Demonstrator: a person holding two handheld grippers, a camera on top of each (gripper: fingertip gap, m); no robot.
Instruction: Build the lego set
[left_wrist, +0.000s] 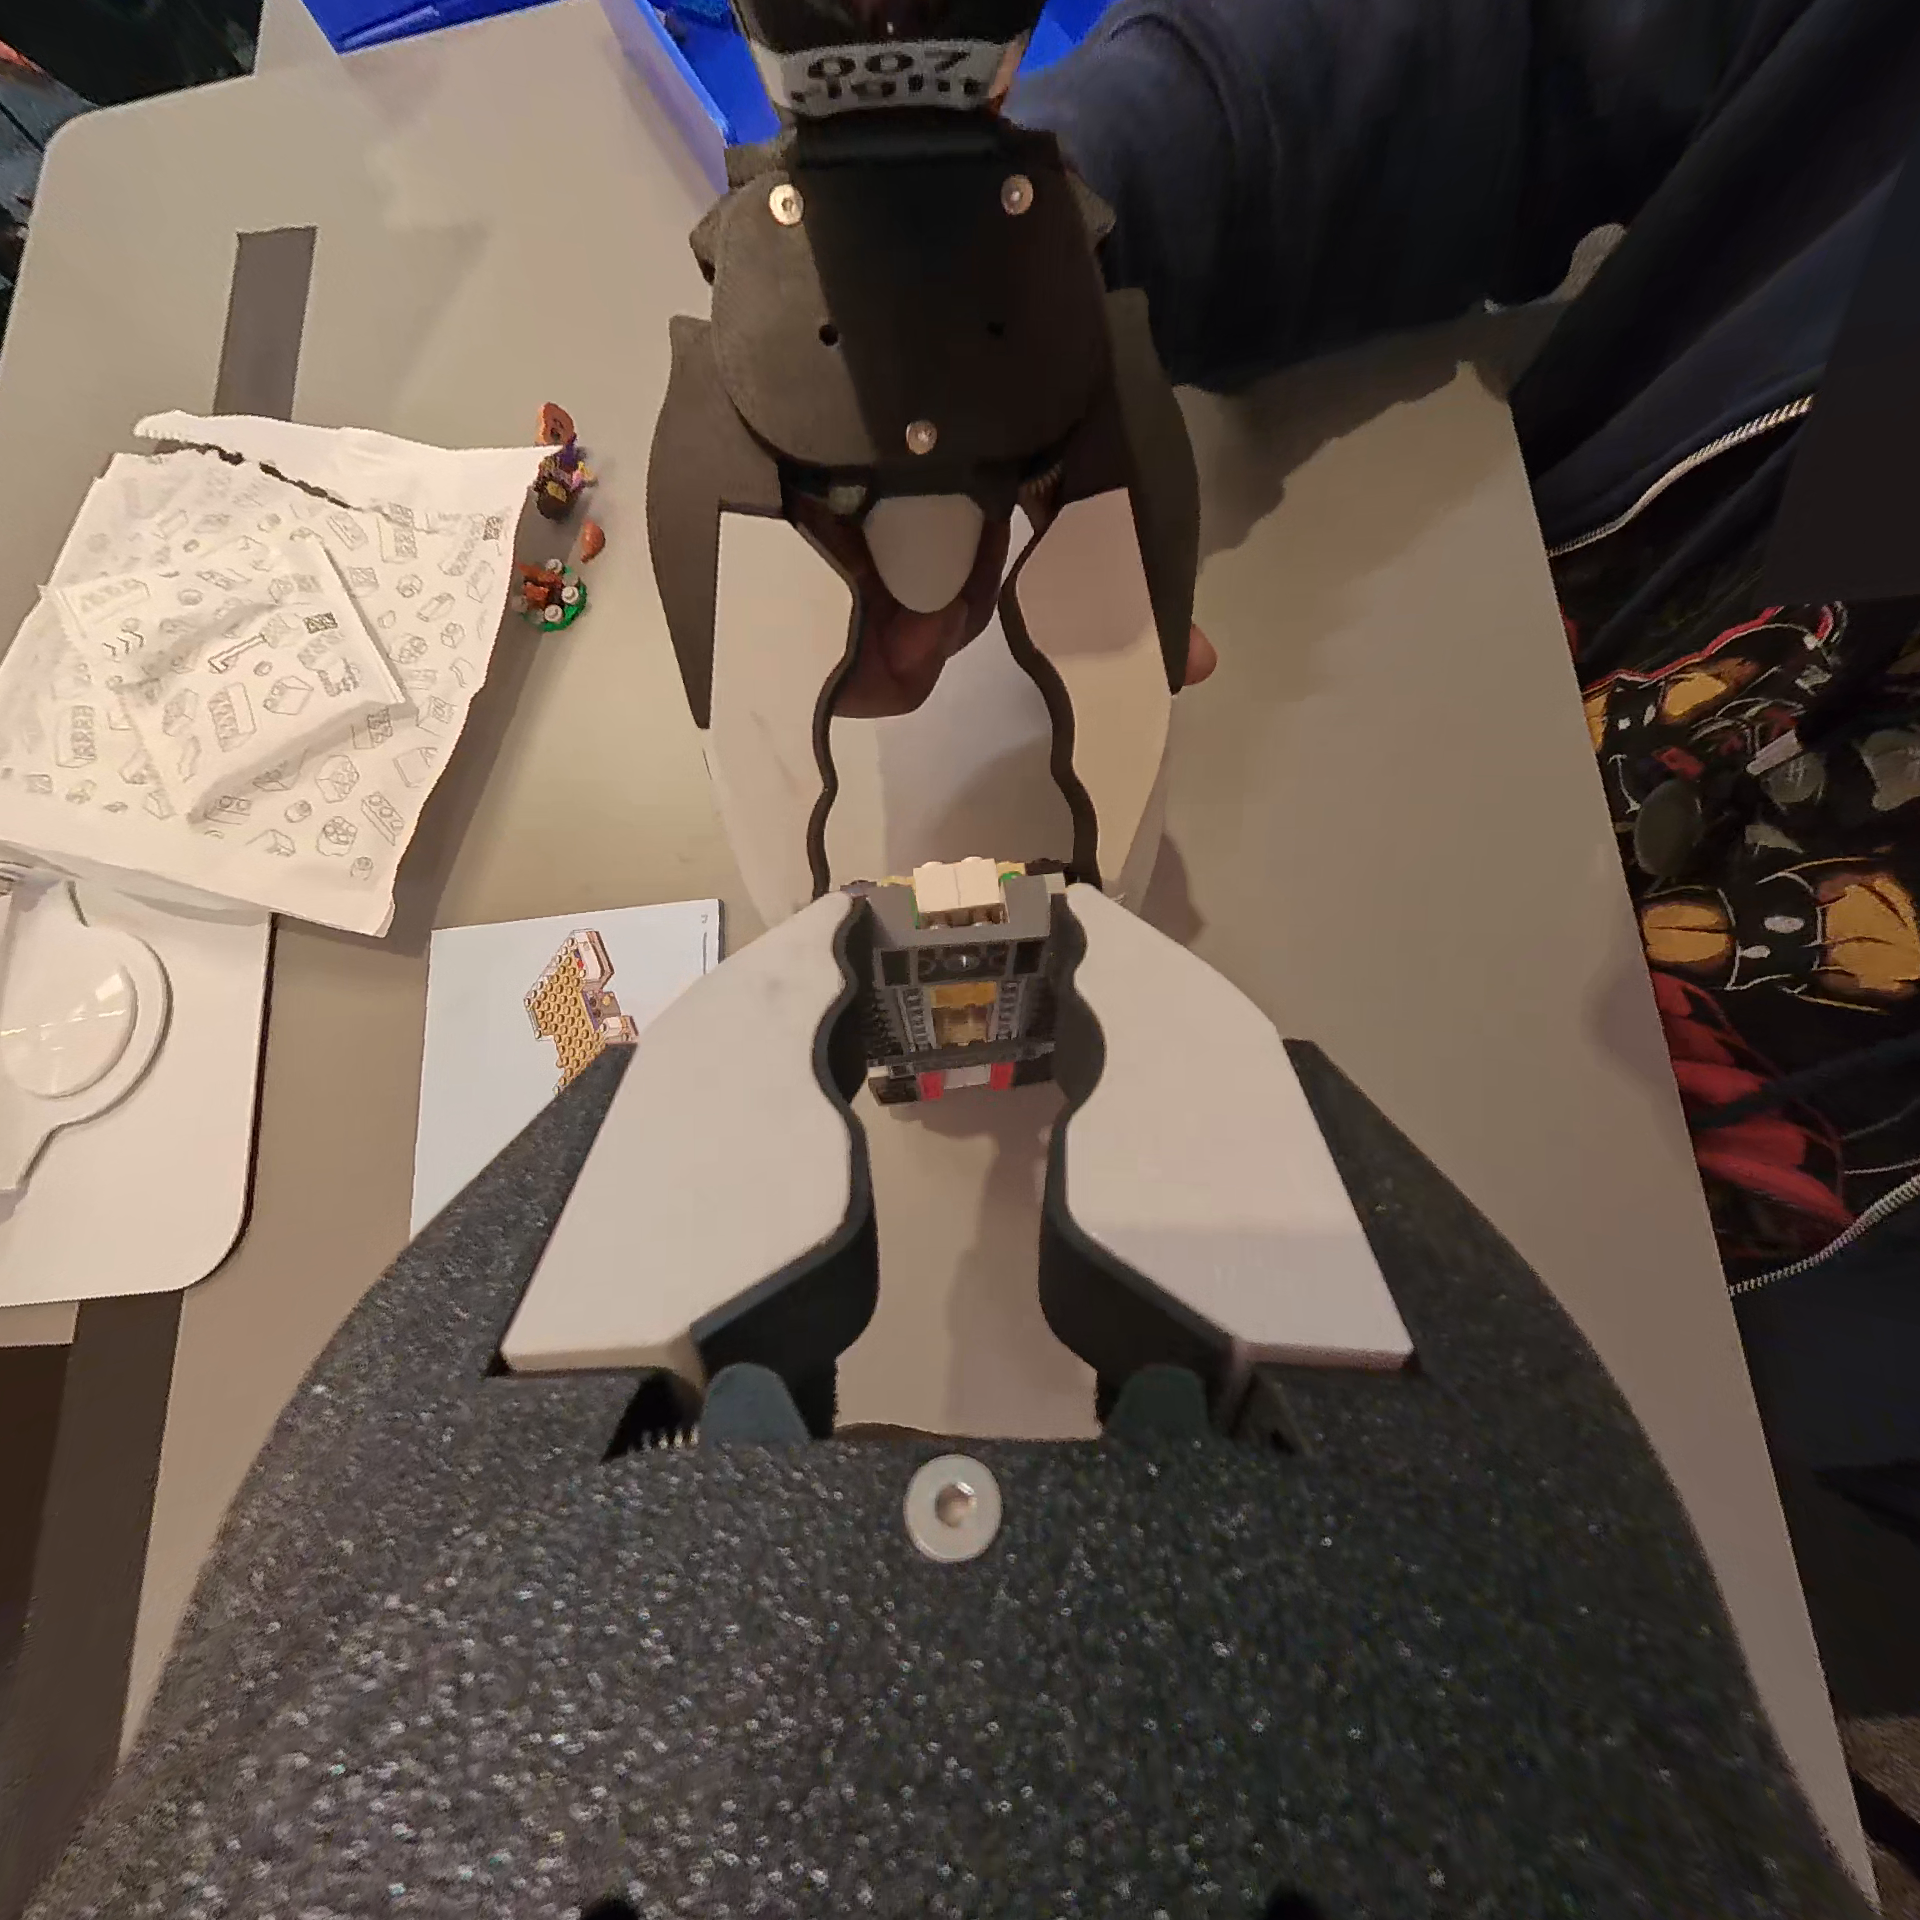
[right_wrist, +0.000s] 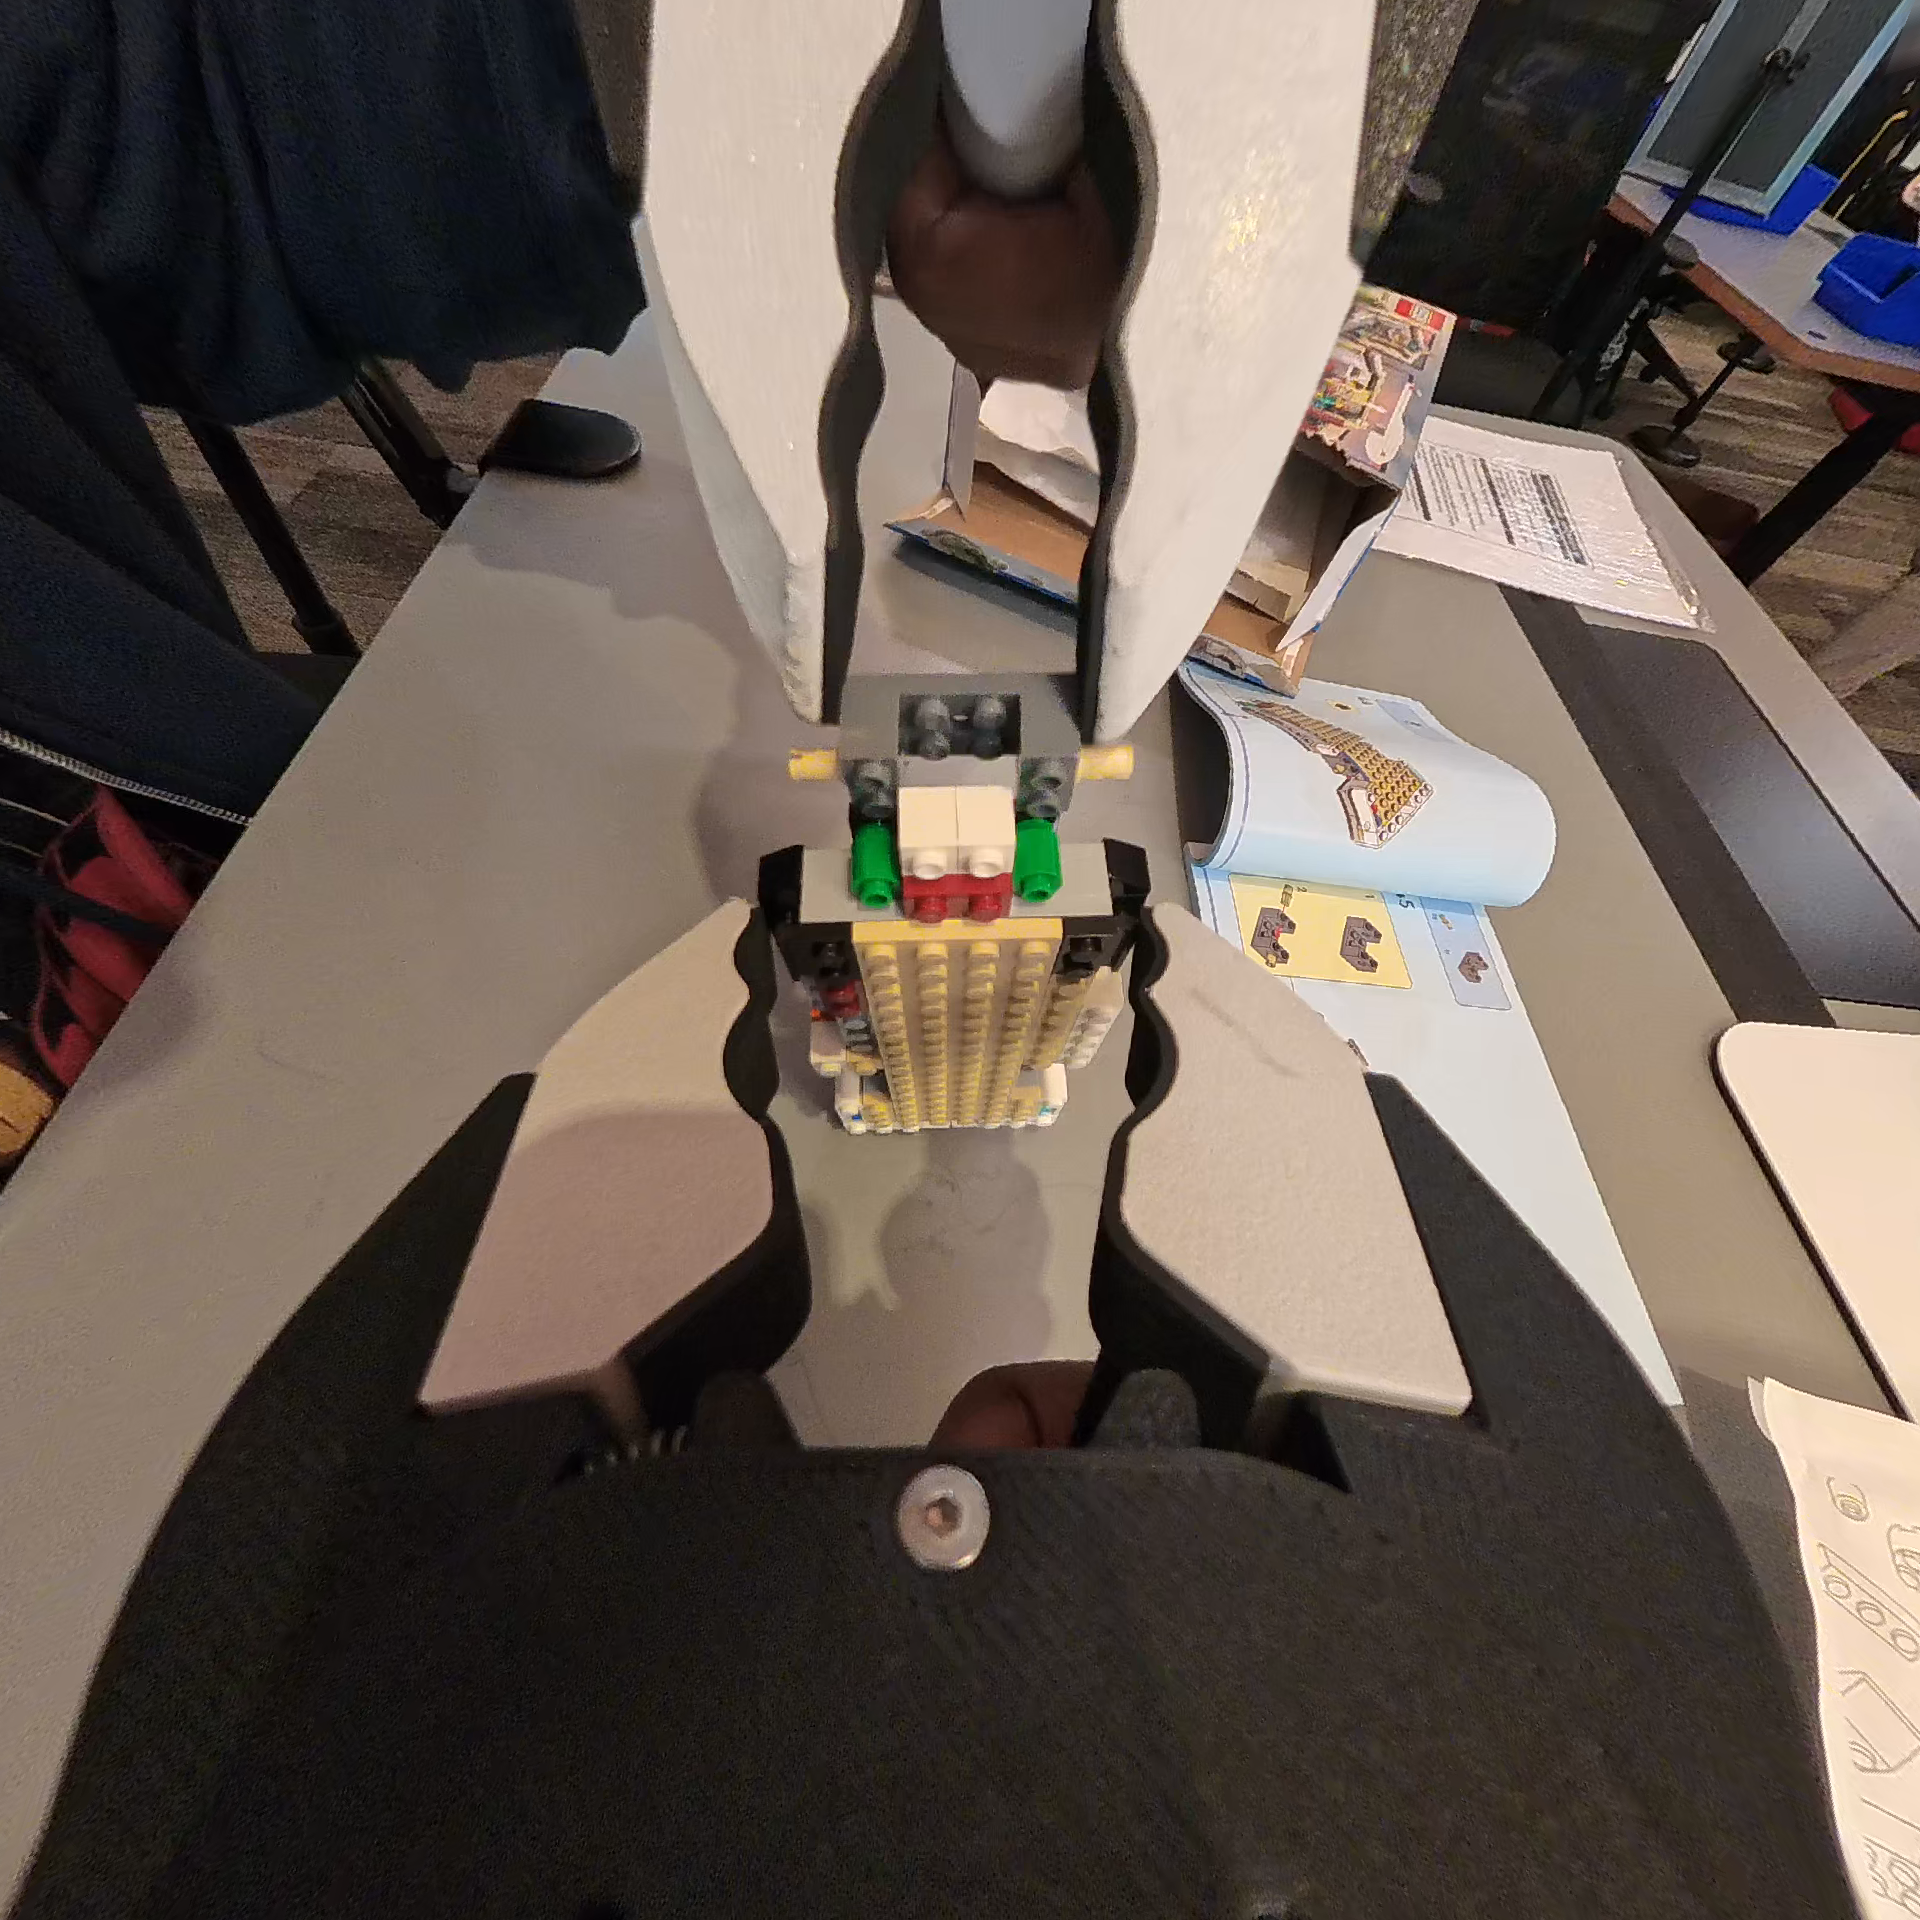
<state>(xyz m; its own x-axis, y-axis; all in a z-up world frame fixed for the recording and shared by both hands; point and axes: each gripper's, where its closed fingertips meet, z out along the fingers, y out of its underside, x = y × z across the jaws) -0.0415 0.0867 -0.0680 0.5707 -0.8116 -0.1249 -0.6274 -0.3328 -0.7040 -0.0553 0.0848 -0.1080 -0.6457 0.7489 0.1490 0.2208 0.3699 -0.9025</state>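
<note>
My left gripper (left_wrist: 961, 914) is shut on a dark grey brick piece (left_wrist: 961, 961) with tan pins at its sides. In the right wrist view it comes in from the top (right_wrist: 961, 722), with the grey piece (right_wrist: 956, 732) between its fingertips. My right gripper (right_wrist: 948, 920) faces it, shut on the black sides of a brick model (right_wrist: 951, 1018) with a tan studded plate. White, red and green bricks (right_wrist: 956, 842) sit at the model's far end, against the grey piece. Both grippers hold their parts above the grey table (right_wrist: 416, 935). In the left wrist view the right gripper (left_wrist: 961, 878) shows opposite.
A torn white printed paper bag (left_wrist: 239, 665) and small brick figures (left_wrist: 561, 520) lie to the left. An open instruction booklet (right_wrist: 1382, 831), an open cardboard box (right_wrist: 1299, 499) and a printed sheet (right_wrist: 1538, 520) lie beyond. A white tray (right_wrist: 1829, 1143) is at the right. A person's dark sleeve (left_wrist: 1351, 187) is close. The left gripper's tips are roughly 4 cm from the right gripper's.
</note>
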